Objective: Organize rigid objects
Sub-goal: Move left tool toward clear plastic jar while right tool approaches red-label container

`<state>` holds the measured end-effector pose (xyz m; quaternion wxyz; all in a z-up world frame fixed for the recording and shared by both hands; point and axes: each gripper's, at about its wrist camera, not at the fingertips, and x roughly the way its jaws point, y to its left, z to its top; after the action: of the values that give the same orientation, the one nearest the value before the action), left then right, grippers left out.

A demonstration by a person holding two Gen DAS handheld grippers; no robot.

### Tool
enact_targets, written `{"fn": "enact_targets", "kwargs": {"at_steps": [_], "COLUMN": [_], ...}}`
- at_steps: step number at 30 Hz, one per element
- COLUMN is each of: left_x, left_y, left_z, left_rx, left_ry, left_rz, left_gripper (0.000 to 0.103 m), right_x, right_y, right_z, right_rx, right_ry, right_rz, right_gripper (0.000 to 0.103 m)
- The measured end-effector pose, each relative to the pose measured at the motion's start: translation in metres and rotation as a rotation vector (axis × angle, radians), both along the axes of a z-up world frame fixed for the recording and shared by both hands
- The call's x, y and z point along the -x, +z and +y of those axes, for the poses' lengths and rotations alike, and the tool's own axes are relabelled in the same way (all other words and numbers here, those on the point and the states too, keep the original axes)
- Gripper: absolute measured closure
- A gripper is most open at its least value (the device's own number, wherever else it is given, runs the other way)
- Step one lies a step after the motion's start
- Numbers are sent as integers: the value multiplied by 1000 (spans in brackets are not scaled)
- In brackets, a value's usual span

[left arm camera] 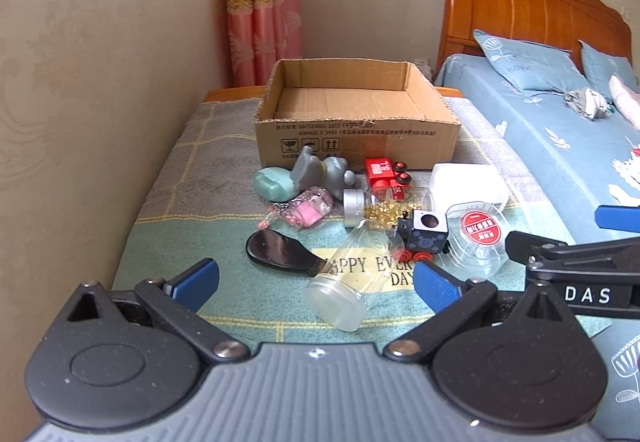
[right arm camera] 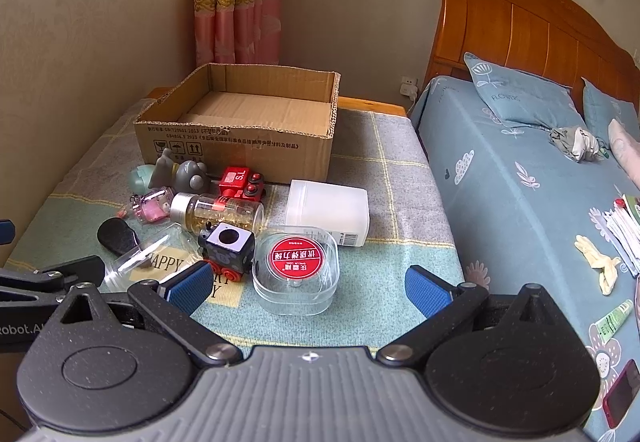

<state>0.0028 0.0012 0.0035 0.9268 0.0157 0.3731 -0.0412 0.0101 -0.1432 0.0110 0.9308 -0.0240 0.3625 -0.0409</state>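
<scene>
- My left tool [left arm camera: 316, 282] wide open, empty; clear plastic jar [left arm camera: 352, 282] lies on its side right between its fingers, cap end toward me, long axis running away and slightly right.
- My right tool [right arm camera: 308, 286] also wide open, empty; clear round-lidded box [right arm camera: 298, 270] just ahead of it.
- Cardboard box [left arm camera: 356, 138] empty, beyond the clutter.
- Bench under checked cloth [left arm camera: 192, 178]; bed [right arm camera: 520, 182] to the right.

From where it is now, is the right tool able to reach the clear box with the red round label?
Probably yes. The right tool is open, and the clear box lies directly ahead between its fingers, with nothing in front of it.
</scene>
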Motion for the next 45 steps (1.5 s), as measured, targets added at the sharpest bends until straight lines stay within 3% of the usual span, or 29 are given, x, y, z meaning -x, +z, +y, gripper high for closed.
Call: {"fn": "enact_targets", "kwargs": {"at_steps": [11,18,23,31,36,45], "left_x": [-14,-31,-38,-45,-51,-52], "left_y": [-7,-36,-54,-51,-67,-72], "left_z": [4,3,6,15,7,30], "left_rx": [0,-22,-11,23,-28,-75], "left_ry": [-117,-172,-175,-200,-236,-177], "left_rz": [-31,46,99,81,126,138], "left_gripper": [1,1,1,1,1,1], "right_x": [-6,-17,-25,-38,-43,-42], "right_y": [-18,-51,-72,-98,-106,-110], "right_z": [-17,-27,-28,-26,-26,-32], "right_rx": [-26,-40,-46,-21,-27,-43], "right_ry": [98,127,152,192,202,242], "right_rz": [-54,-5,40,87,97,59], "right_gripper": [0,0,0,0,0,0]}}
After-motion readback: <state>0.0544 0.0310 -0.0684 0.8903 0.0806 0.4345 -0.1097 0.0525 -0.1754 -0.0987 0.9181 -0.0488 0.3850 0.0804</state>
